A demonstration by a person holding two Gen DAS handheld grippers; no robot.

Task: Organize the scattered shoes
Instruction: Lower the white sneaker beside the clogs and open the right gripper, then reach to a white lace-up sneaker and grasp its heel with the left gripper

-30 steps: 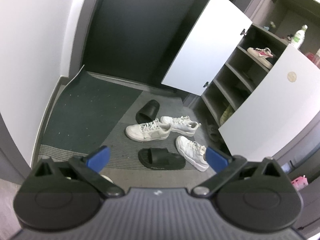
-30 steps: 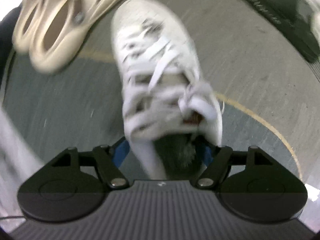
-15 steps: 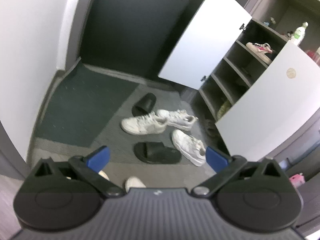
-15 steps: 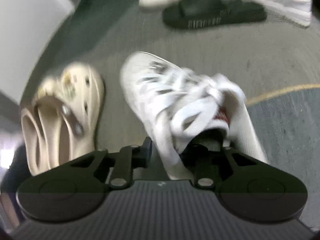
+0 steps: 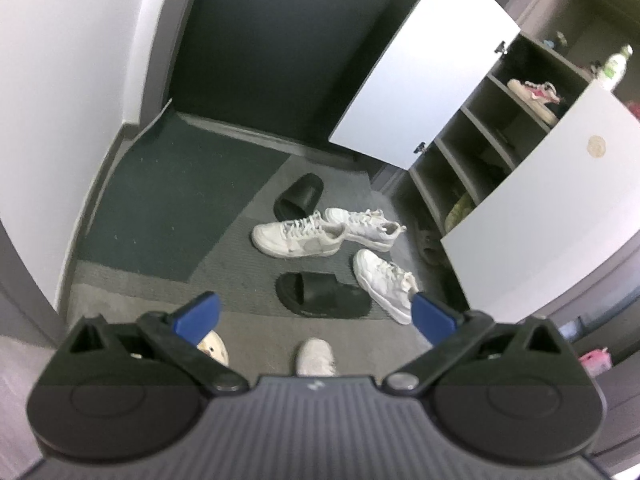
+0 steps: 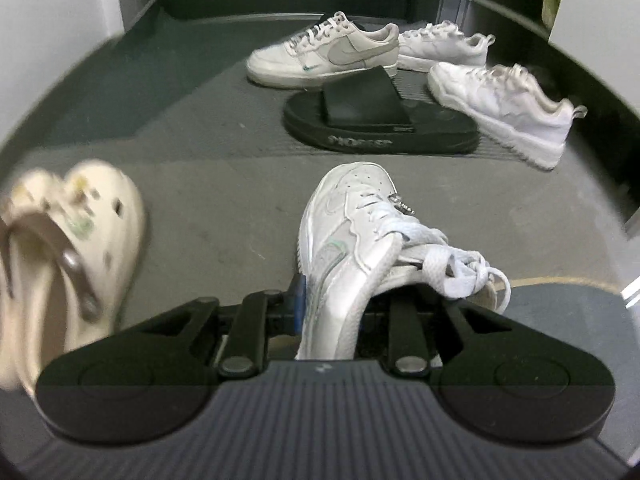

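Note:
My right gripper [image 6: 332, 308] is shut on the collar of a white lace-up sneaker [image 6: 344, 216], which hangs tilted on its side, toe pointing away. Its toe [image 5: 316, 358] shows low in the left wrist view. My left gripper [image 5: 316, 314] is open and holds nothing, high above the floor. Beyond lie a black slide [image 6: 380, 120], a white sneaker with a grey swoosh [image 6: 324, 54] and two more white sneakers [image 6: 444, 46] [image 6: 504, 108]. A second black slide [image 5: 298, 202] lies farther back. A cream clog [image 6: 80, 232] sits left of the held sneaker.
A shoe cabinet [image 5: 472, 152] stands at the right with both white doors [image 5: 424, 60] swung open and a pink-and-white shoe [image 5: 534, 94] on an upper shelf. A dark green mat [image 5: 172, 184] covers the floor by the dark entrance door [image 5: 280, 40]. A white wall [image 5: 60, 80] bounds the left.
My right gripper has closed on the white sneaker, rolled and tipped up, so the sneaker now lies on its side facing the other shoes. The left gripper has barely moved.

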